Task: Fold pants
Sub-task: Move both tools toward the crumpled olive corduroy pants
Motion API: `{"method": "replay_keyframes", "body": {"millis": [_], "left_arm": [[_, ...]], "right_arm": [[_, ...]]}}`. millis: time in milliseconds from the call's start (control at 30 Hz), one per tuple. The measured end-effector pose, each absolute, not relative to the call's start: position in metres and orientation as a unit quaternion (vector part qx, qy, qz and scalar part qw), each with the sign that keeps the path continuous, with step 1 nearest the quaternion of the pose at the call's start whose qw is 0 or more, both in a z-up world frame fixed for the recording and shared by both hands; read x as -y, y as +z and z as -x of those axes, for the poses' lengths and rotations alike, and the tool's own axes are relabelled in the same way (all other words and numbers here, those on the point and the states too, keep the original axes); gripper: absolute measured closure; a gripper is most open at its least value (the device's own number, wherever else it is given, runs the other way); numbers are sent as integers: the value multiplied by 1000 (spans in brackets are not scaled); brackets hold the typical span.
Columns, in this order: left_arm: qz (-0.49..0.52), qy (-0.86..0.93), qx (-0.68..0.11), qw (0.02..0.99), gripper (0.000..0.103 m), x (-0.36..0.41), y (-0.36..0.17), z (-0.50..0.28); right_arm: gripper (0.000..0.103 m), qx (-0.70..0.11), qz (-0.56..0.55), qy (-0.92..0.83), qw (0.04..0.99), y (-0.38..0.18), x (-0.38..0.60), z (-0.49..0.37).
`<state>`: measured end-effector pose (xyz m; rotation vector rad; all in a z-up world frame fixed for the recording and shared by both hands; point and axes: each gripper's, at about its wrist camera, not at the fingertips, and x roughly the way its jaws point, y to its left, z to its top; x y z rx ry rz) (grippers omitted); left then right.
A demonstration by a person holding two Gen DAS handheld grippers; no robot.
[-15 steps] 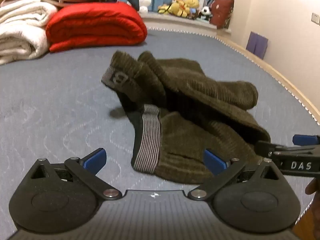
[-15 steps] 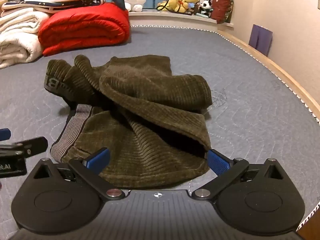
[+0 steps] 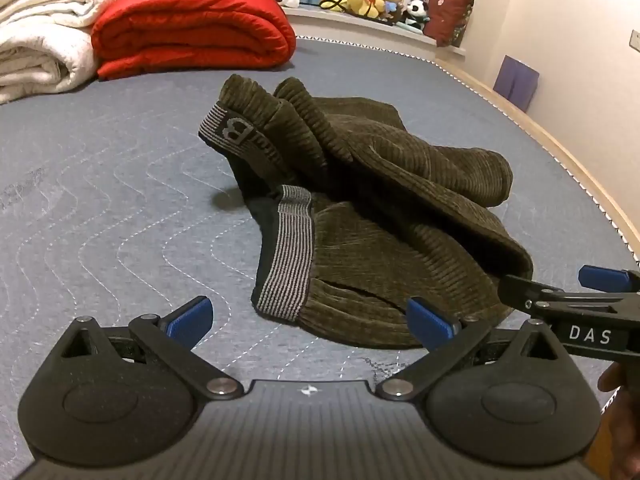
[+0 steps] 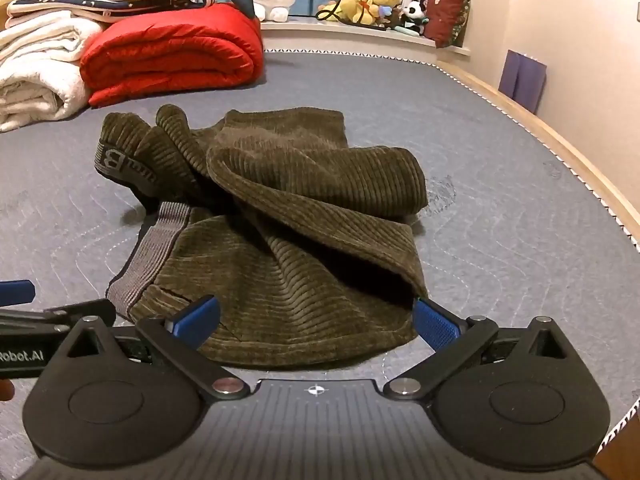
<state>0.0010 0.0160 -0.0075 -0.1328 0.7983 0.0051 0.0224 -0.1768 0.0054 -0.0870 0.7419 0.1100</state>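
Olive corduroy pants [image 3: 380, 216] crumpled on bed [image 3: 120, 200] — left hand-held gripper [image 3: 310, 320] and right hand-held gripper [image 4: 316, 320] both spread wide, empty.

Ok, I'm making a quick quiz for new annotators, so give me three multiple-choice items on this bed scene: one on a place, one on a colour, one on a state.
1. Where does the red blanket lie relative to the pants?
A. beyond them, to the left
B. under them
C. on the right, by the wall

2. What colour are the pants?
A. blue
B. dark olive green
C. white

3. How do the pants lie on the bed?
A. neatly folded
B. hung over the bed's edge
C. crumpled in a heap

Answers:
1 A: the blanket sits at the far left, next to the white towels.
2 B: the ribbed cloth is olive, with a grey striped waistband.
3 C: the cloth is bunched and overlapping. The left gripper and right gripper are open and hold nothing.
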Motion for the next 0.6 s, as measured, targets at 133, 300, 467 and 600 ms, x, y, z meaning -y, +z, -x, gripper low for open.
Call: {"method": "replay_keyframes", "body": {"millis": [133, 300, 467, 600], "left_arm": [[60, 7, -394, 917, 0, -17, -10, -2], [61, 7, -396, 916, 0, -19, -12, -3], [61, 5, -398, 915, 0, -17, -13, -2], [60, 5, -398, 915, 0, -17, -13, -2]], "right_arm": [[1, -363, 42, 55, 929, 6, 177, -21], [1, -363, 44, 58, 929, 5, 176, -21], [1, -364, 43, 60, 928, 6, 175, -20], [1, -365, 43, 61, 928, 5, 175, -21]]}}
